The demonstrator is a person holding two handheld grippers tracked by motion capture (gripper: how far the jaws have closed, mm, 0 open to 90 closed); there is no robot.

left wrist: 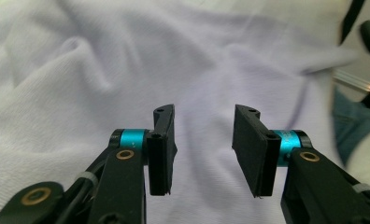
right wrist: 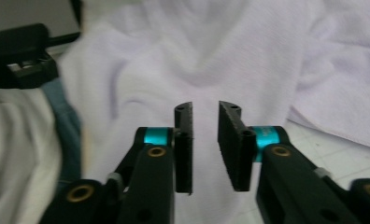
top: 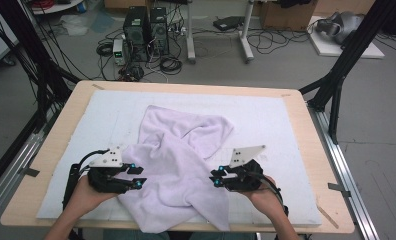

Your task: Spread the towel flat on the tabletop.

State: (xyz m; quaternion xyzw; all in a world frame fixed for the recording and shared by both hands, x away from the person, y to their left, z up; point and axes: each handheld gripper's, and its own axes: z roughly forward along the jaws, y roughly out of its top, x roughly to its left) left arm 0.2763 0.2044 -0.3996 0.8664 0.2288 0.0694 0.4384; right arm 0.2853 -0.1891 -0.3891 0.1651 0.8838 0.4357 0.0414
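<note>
- In the high view, a crumpled pale towel (top: 178, 165) was seen at the centre of the counter (top: 306, 130), its near edge hanging over the lower rim.
- The left tongs (top: 141, 177) at lower left and the right tongs (top: 215, 177) at lower right were held level, pointed inward at the towel's sides.
- In the gripper views, both tongs were shown parted with nothing clamped, the left wider.
- The towel's long axis was seen running from the lower edge toward upper centre.

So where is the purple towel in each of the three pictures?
High view: the towel lies crumpled mid-table, hanging over the near edge.
Left gripper view: it spreads behind the open jaws.
Right gripper view: it spreads behind the open jaws.
Shared landmark: the white mat under it, at lower right in the right gripper view.
</note>
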